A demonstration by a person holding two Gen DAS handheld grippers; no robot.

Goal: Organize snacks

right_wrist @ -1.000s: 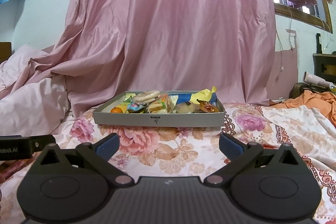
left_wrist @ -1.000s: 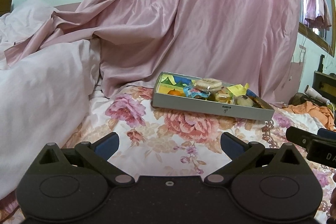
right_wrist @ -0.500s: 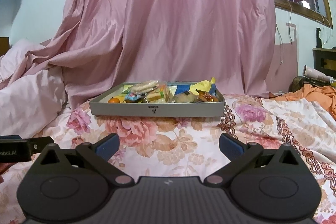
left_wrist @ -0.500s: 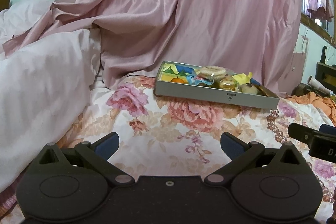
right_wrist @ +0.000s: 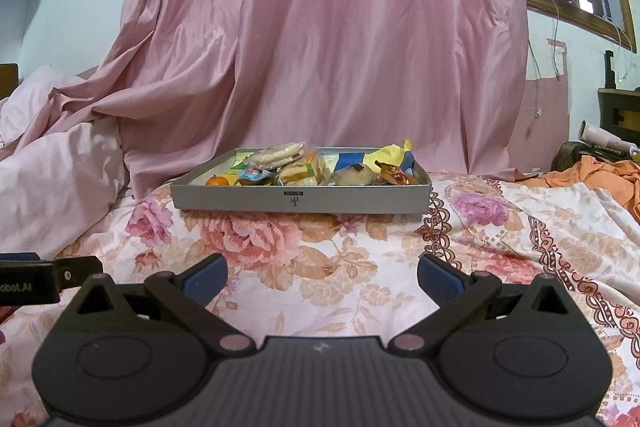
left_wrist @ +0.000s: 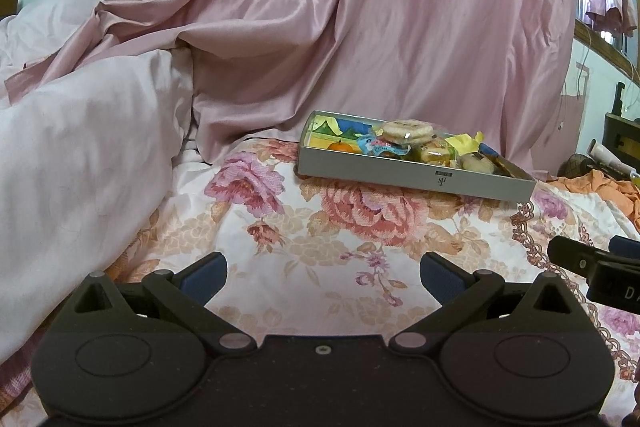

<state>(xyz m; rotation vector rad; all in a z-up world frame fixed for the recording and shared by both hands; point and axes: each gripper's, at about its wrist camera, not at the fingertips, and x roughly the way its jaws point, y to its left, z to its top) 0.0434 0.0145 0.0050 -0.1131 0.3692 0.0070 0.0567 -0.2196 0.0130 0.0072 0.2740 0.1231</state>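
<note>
A grey box (left_wrist: 400, 175) of wrapped snacks sits on the floral bedspread, ahead and to the right in the left wrist view and straight ahead in the right wrist view (right_wrist: 300, 201). It holds a small orange (right_wrist: 217, 181), a round biscuit pack (right_wrist: 276, 153), yellow wrappers (right_wrist: 390, 153) and several other packets. My left gripper (left_wrist: 322, 273) is open and empty, well short of the box. My right gripper (right_wrist: 322, 273) is open and empty, also short of the box.
A pink curtain (right_wrist: 340, 47) hangs behind the box. A pale pink duvet (left_wrist: 80, 155) is heaped at the left. Orange cloth (right_wrist: 600, 173) lies at the right. The floral bedspread (right_wrist: 320, 255) lies between grippers and box.
Both views have tilted down and pulled back a little, so the box sits lower in each view. Both grippers stay open.
</note>
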